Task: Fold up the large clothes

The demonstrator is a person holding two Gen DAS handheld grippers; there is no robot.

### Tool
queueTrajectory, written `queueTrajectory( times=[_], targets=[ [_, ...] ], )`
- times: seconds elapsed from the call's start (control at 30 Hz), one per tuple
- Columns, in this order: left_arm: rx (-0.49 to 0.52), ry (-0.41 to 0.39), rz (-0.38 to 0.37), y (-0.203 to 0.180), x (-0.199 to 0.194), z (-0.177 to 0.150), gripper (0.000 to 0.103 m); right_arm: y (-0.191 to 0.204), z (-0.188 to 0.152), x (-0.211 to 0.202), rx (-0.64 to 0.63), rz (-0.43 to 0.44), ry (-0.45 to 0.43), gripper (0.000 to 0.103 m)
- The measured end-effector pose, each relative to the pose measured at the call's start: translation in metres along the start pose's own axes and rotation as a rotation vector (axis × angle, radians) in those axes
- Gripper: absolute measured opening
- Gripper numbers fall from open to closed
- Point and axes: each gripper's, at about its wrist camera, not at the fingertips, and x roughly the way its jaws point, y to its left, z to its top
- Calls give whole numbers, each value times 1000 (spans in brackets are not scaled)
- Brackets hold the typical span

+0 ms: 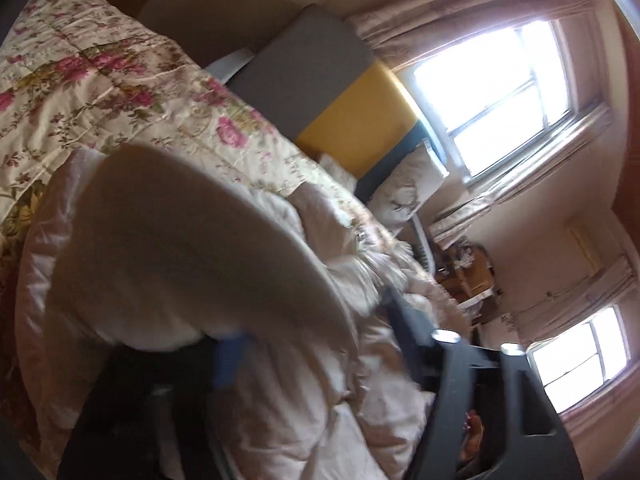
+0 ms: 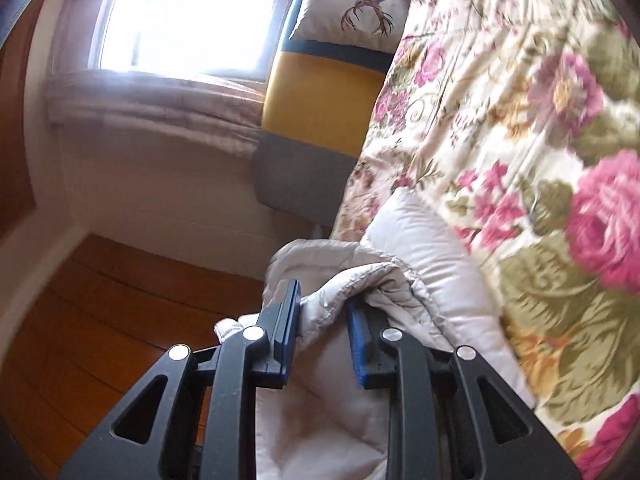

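Nearest the lens in the left wrist view, a big fold of the pale padded garment [image 1: 172,248] drapes right over the left gripper [image 1: 304,344], hiding most of it; one blue pad shows under the cloth and a black finger stands out to the side, so I cannot tell whether this tool is clenched or released. The garment lies heaped on the floral quilt [image 1: 88,76] covering the bed, with one end hanging off the bed's edge. In the right wrist view, the right gripper [image 2: 322,320] has a bunched edge of the garment [image 2: 352,284] between its blue pads, grasping it, though the jaws stand fairly wide and only a thick wad fills them.

The main risk, as I judge it, is that slick, puffy fabric slipping from that loose bite, dropping the end to the wooden floor [image 2: 120,300]. The cloth blinding the left camera could also make a fold land crooked.

The quilt offers broad free room to spread out on. The cushioned headboard [image 2: 320,108] and pillow [image 2: 348,12] bound one end.
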Motion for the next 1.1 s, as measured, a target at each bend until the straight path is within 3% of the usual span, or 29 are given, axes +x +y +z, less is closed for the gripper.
queueTrajectory(
  times=[0.03,0.07,0.1,0.2,0.27,0.33,0.47,0.6,0.7,0.83,0.93,1.1],
  targets=[
    [20,-52,-5,-3,-7,0,94,7,-1,-4,-46,-39,3,40],
    [45,-103,15,-7,-15,-1,96,16,-3,-7,-101,-81,-11,62],
    [83,-151,45,-12,-22,0,97,27,-6,-14,-155,-114,-43,75],
    [166,-168,149,-18,-19,0,99,61,-14,-20,-321,-170,-85,77],
    [219,-140,263,-19,-4,-2,99,86,-22,-19,-425,-174,-55,78],
    [253,-123,332,-17,11,-5,99,108,-31,3,-535,-195,5,82],
    [323,-114,398,-17,25,-11,99,145,-60,68,-823,-336,178,86],
    [364,-99,409,-22,30,-12,99,140,-98,122,-1135,-535,329,83],
    [362,-86,456,-25,38,-3,99,111,-93,154,-1128,-629,379,80],
    [372,-47,539,-17,63,7,99,76,-63,167,-991,-679,307,81],
    [407,-45,566,-12,79,7,99,61,-47,167,-893,-675,271,85],
    [421,-67,599,-33,67,2,99,69,-56,157,-935,-684,249,88]
  ],
)
